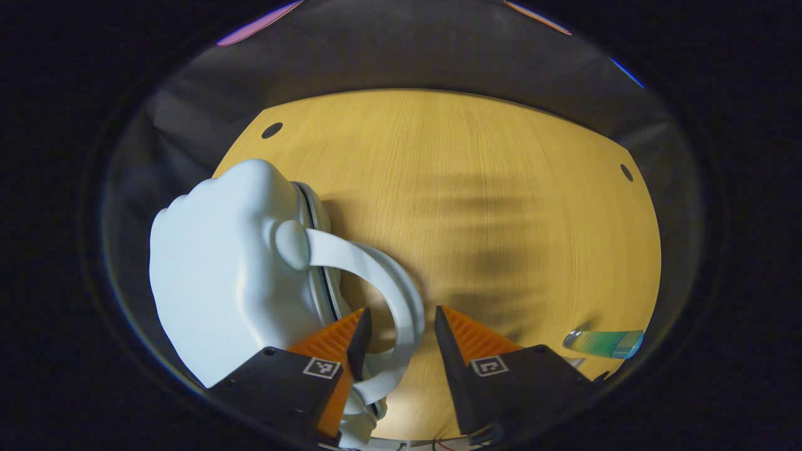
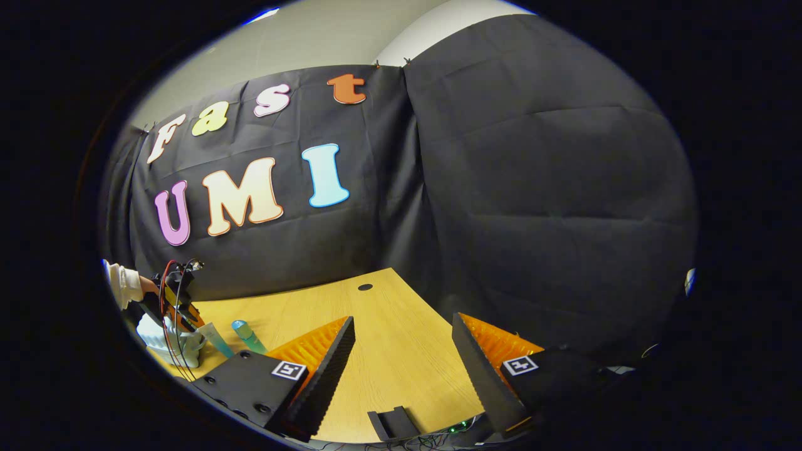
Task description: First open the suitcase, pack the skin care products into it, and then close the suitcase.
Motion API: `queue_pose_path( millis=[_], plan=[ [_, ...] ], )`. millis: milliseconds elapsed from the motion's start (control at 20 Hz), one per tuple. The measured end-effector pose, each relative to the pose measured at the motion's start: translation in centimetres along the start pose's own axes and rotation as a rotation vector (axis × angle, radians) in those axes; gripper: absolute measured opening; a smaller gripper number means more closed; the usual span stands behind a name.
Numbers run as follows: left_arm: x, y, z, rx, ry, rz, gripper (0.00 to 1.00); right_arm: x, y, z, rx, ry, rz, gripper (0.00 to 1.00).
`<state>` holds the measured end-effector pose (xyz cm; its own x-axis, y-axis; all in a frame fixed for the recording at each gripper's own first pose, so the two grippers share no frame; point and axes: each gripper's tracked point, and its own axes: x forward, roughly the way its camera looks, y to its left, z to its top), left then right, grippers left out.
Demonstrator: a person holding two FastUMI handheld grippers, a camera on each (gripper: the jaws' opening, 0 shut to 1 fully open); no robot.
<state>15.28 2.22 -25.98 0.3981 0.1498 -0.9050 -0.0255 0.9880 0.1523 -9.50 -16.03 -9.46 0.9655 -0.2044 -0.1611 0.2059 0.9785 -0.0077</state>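
Note:
A pale white hard-shell suitcase (image 1: pixel 219 275) sits at the left of the wooden table (image 1: pixel 476 188), its zipper seam facing right and looking closed. Its curved handle (image 1: pixel 382 275) arcs between the fingers of my left gripper (image 1: pixel 401 322), which is open and hangs just above it; the handle lies nearer the left finger. A teal-green tube (image 1: pixel 604 343) lies to the lower right. My right gripper (image 2: pixel 404 322) is open and empty over the table's right part. Far left in the right gripper view are the suitcase (image 2: pixel 164 343), the left gripper (image 2: pixel 178 300) over it, and two tubes (image 2: pixel 216 338) (image 2: pixel 250 337).
A white-sleeved hand (image 2: pixel 122 283) holds the left gripper. Black cloth wall stands behind the table (image 2: pixel 388 363). Small dark holes mark the table's far corners (image 1: pixel 272 130) (image 1: pixel 626 172). A small black bracket (image 2: pixel 391 425) sits at the near edge.

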Motion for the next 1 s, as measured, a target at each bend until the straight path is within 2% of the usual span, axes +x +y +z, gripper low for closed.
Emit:
queue_pose_path(
  millis=[100,150,200,300,350,400,550,750,800,1000],
  plan=[
    [0.5,0.2,-0.2,0.001,0.016,-0.004,0.48,0.2,0.2,-0.1,-0.005,0.002,-0.002,0.98],
    [0.6,0.2,-0.3,-0.001,0.025,-0.007,0.37,0.2,0.4,-0.2,-0.006,0.004,-0.003,0.98],
    [0.9,0.1,-0.5,-0.008,0.034,-0.019,0.31,0.2,0.5,-0.3,-0.007,0.008,-0.002,0.94],
    [1.2,-0.4,-0.9,-0.016,0.059,-0.056,0.3,0.3,1.0,-0.4,-0.01,0.013,0.0,0.98],
    [1.2,-0.8,-1.0,-0.019,0.067,-0.073,0.24,0.3,1.2,-0.3,-0.013,0.012,0.003,0.98],
    [1.2,-0.8,-1.0,-0.021,0.066,-0.069,0.11,0.4,1.6,-0.3,-0.017,0.011,0.006,0.98],
    [1.0,-0.7,-0.9,-0.003,0.066,-0.062,0.06,0.7,3.2,-0.4,-0.025,0.015,0.029,0.98],
    [0.3,-1.1,-0.3,-0.033,0.049,-0.098,0.0,1.3,5.6,-0.5,-0.032,0.019,0.07,0.98],
    [0.0,-1.2,-0.3,-0.033,0.04,-0.105,0.0,1.4,6.3,-0.5,-0.032,0.019,0.082,0.94],
    [-1.7,-1.8,0.6,-0.069,-0.007,-0.161,0.0,2.0,9.3,-0.3,-0.041,0.023,0.138,0.98]
  ],
)
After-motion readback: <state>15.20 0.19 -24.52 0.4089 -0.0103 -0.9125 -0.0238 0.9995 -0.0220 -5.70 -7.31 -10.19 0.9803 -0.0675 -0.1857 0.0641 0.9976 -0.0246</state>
